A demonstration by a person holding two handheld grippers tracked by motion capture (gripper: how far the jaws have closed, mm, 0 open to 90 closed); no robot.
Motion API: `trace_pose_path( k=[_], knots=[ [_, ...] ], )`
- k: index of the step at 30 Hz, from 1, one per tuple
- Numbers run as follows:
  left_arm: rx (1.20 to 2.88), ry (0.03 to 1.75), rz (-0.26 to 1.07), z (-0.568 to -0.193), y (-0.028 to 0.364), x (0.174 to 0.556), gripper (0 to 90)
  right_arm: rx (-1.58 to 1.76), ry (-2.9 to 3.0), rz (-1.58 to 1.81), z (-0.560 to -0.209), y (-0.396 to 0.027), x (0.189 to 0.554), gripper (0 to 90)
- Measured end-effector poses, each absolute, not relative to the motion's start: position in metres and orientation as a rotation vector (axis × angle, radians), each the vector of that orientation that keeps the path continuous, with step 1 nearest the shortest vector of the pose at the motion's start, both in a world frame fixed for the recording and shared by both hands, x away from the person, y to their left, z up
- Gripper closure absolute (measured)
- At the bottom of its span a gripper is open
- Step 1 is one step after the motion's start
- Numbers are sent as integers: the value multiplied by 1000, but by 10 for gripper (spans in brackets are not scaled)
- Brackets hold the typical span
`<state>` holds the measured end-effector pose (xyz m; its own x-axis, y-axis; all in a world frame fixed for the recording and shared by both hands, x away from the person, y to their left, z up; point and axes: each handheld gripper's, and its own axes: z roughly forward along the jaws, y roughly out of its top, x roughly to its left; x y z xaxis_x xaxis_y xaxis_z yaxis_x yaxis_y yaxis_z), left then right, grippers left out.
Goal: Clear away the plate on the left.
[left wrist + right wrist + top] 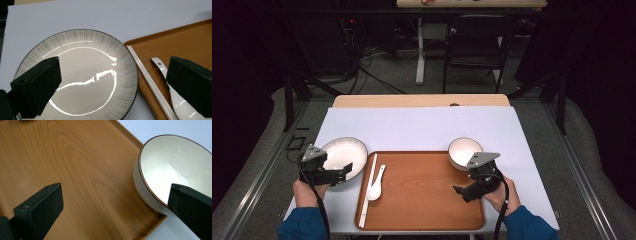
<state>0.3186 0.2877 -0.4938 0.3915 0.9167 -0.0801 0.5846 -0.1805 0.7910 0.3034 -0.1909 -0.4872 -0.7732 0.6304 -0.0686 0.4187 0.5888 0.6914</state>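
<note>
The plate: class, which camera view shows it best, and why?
The left gripper view: the plate shows close up, with its streaked grey rim, between the open left gripper. The high view shows the plate small, partly behind that gripper.

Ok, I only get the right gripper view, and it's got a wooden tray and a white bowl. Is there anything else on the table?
Observer: Yes, a round plate lies on the white mat, just left of the tray.
Operator: Is the other gripper near it?
Observer: The left gripper is at the plate's near side, jaws open, with nothing between them.
Operator: Any spoon?
Observer: A white spoon lies in the tray by its left edge, beside a pair of white chopsticks.
</note>
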Motion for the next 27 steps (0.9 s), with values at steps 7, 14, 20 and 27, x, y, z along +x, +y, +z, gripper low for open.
trace_pose_path(
  k=[7,14,20,27],
  knots=[
    [1824,1353,567,-494,304,322,0,839,2523,977,-488,-188,304,0],
    [1805,1408,566,-502,317,330,0,829,2542,978,-490,-187,304,0],
    [1778,1448,553,-507,326,335,2,816,2556,968,-491,-186,304,0],
    [1763,1468,538,-511,332,336,3,813,2558,963,-491,-185,303,0]
  ],
)
